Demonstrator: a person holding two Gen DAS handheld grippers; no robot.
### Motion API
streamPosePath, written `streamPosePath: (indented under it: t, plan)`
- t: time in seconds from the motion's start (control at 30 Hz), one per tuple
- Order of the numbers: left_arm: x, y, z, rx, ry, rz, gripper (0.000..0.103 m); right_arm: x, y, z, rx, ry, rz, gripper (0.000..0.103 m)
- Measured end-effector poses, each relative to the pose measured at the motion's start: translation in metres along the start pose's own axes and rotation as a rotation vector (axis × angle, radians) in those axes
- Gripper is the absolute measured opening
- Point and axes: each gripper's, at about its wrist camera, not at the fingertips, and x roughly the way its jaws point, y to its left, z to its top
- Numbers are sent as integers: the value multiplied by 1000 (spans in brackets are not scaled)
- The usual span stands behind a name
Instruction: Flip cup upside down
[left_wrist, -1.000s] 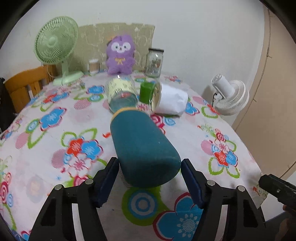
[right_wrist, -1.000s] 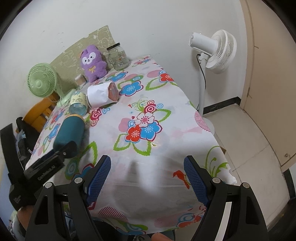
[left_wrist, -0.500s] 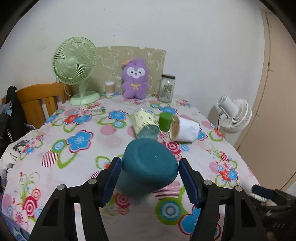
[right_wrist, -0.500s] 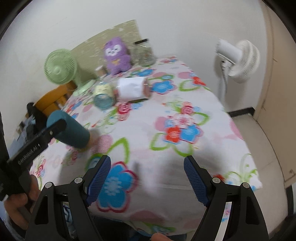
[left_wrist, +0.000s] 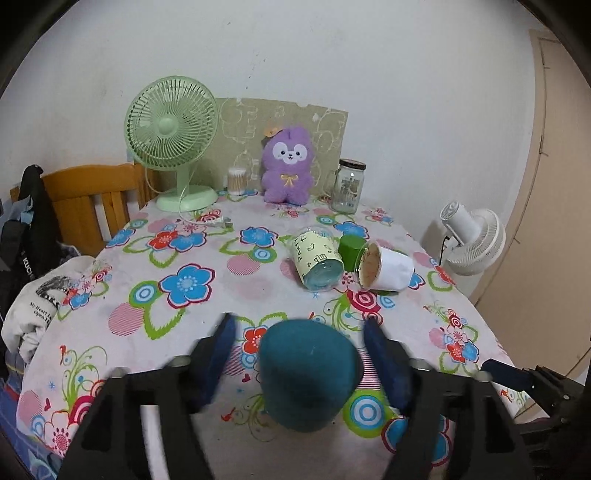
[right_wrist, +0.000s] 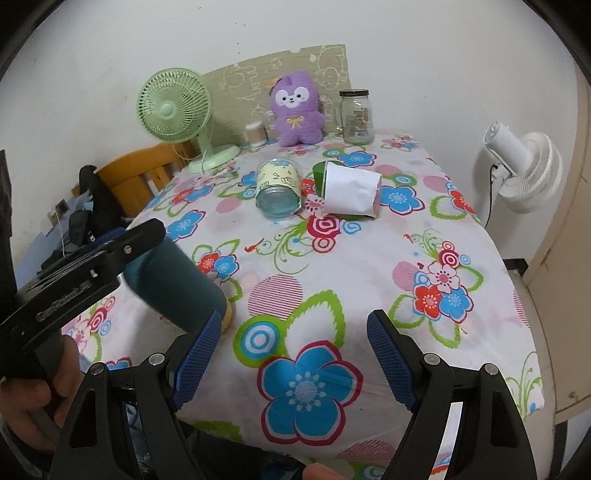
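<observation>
A teal cup (left_wrist: 308, 373) stands between my left gripper's (left_wrist: 299, 363) blue pads, base toward the camera and rim down on the flowered tablecloth (left_wrist: 207, 280). The pads stand apart from its sides, blurred by motion; the gripper is open. In the right wrist view the cup (right_wrist: 173, 284) leans at the near left, its rim on the cloth, with the left gripper (right_wrist: 110, 254) beside it. My right gripper (right_wrist: 295, 350) is open and empty over the table's near edge.
A clear cup with a yellow label (left_wrist: 317, 258), a green cup (left_wrist: 351, 249) and a white paper cup (left_wrist: 388, 267) lie on their sides mid-table. A green fan (left_wrist: 173, 140), purple plush (left_wrist: 288, 170) and glass jar (left_wrist: 349, 184) stand at the back. A white floor fan (left_wrist: 472, 240) stands to the right.
The left gripper tipped the teal cup from lying on its side to rim-down on the cloth, then opened its jaws off it. The right gripper swung left toward the table.
</observation>
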Motion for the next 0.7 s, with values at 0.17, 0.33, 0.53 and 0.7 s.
streamPosePath:
  t: [0.17,0.33,0.53,0.7]
  plan:
    - [-1,5,-2,-3,-3,8,101,-1,-2,-1,8,5,-8,83]
    - [11,9,-6,-14,48,-9,101,-1,0,-4,9,13,-9,83]
    - [17,7,-9,-16,65,-23,101,-1,0,-4,9,14,-15,83]
    - [13,10,-7,-23,56,-25,101,-1,2,-2,3,11,-12,83]
